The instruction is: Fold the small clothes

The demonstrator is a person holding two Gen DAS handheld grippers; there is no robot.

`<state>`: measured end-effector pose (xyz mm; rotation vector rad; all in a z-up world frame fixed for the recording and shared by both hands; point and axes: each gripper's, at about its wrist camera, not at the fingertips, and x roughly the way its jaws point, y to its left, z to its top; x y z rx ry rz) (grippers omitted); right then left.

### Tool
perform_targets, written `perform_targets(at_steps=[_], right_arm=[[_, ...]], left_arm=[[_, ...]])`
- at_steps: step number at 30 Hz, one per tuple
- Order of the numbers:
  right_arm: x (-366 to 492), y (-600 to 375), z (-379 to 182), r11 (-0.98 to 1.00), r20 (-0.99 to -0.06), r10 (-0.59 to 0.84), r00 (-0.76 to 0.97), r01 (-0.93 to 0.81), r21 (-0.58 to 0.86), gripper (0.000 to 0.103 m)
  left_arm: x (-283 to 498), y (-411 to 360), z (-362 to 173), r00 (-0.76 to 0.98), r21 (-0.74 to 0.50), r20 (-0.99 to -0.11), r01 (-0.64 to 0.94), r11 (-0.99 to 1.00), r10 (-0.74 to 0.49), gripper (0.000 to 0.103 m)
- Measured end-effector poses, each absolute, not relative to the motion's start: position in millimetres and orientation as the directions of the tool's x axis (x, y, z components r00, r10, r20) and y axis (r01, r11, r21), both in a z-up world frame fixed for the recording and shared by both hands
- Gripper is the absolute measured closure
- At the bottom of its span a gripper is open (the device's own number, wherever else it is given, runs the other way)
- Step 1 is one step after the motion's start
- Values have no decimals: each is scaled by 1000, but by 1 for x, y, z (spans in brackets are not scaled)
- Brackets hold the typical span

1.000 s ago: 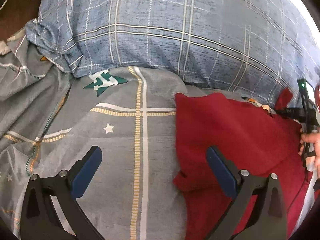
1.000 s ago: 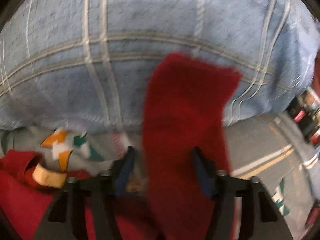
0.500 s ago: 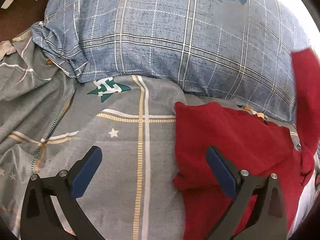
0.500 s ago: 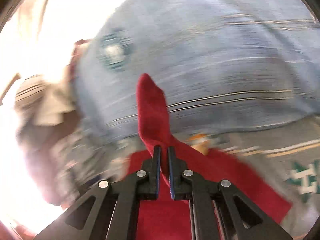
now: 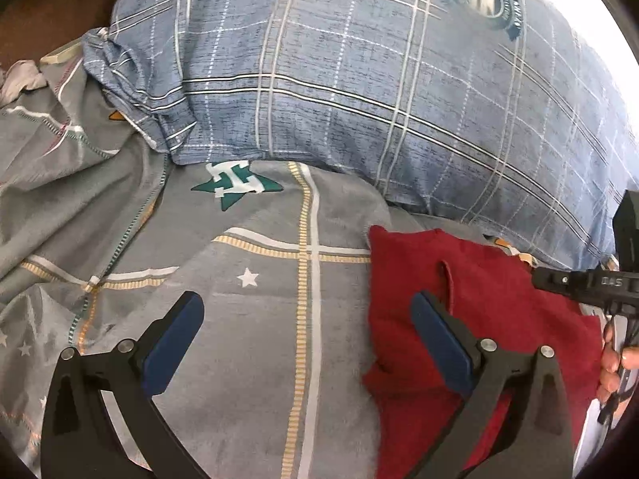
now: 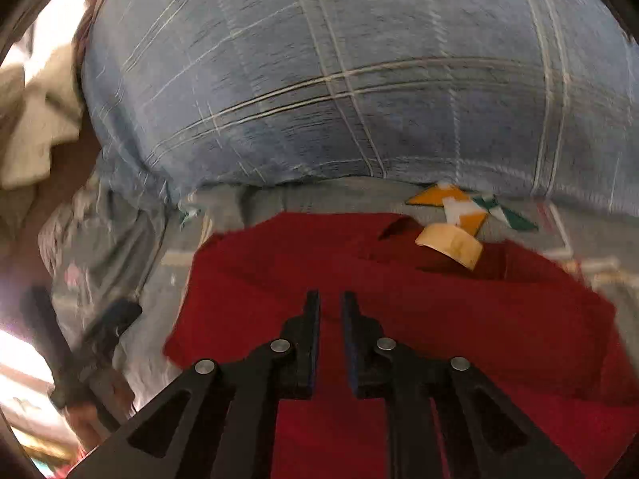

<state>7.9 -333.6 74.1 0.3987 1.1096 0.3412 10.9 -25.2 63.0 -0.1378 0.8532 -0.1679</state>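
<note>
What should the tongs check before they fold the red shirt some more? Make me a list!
1. Left tongs wide open: ok.
2. Right tongs holding nothing, narrow gap between fingers: ok.
3. Red shirt lying on the grey bedsheet: ok.
4. Shirt flat: not ok, a ridge shows near the left tongs.
5. Tan neck label sticking up at the collar: not ok.
6. Shirt's near hem: cannot tell, hidden.

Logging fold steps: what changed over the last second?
The right gripper pinched the red garment's flap, swung it up and over, and laid it flat; its jaws now sit slightly parted, holding nothing. The left gripper stayed open beside the garment.
</note>
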Motion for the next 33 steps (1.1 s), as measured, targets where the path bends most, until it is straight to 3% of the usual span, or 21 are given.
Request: perform_targets(at_steps=[1, 2, 4, 9, 13, 15, 16, 17, 19, 21, 24, 27, 33], right_arm=[[-1, -333, 77, 854, -760, 497, 418, -82, 514, 71], [-10, -329, 81, 844, -744, 516, 424, -101, 527, 51], [-37, -325, 90, 857, -740, 500, 450, -134, 498, 36], [-104, -344, 113, 894, -717, 418, 557, -113, 434, 37], [-123, -384, 124, 901, -690, 345, 636, -18, 434, 32], [-131, -406, 120, 882, -673, 339, 657, 28, 471, 32], [-134, -414, 118, 874, -673, 333, 661, 51, 482, 32], [-137, -426, 114, 862, -670, 319, 670, 88, 499, 32], [-140, -444, 111, 847, -667, 292, 685, 139, 513, 32], [-146, -464, 111, 836, -666, 242, 705, 197, 512, 32], [-151, -485, 112, 830, -677, 133, 724, 292, 475, 30], [-147, -494, 100, 824, -706, 98, 701, 340, 453, 22], [-122, -488, 73, 808, -760, 158, 631, 360, 467, 22]], left_arm=[[10, -26, 64, 649, -194, -730, 104, 975, -215, 0], [9, -28, 65, 652, -199, -724, 118, 973, -227, 0], [7, -36, 68, 660, -201, -706, 158, 967, -255, 0], [6, -63, 67, 617, -221, -697, 301, 928, -366, 0], [10, -92, 65, 614, -150, -705, 362, 920, -356, 4], [22, -112, 58, 553, -149, -744, 409, 900, -374, 15], [27, -121, 54, 526, -151, -762, 423, 894, -378, 29], [31, -128, 50, 506, -153, -774, 433, 888, -380, 52], [39, -145, 48, 473, -136, -803, 446, 884, -363, 83], [36, -150, 60, 502, -115, -786, 457, 882, -362, 92], [28, -140, 101, 551, -154, -711, 484, 862, -436, 92], [21, -116, 128, 618, -151, -656, 456, 877, -434, 92], [24, -92, 97, 580, -152, -718, 408, 900, -385, 92]])
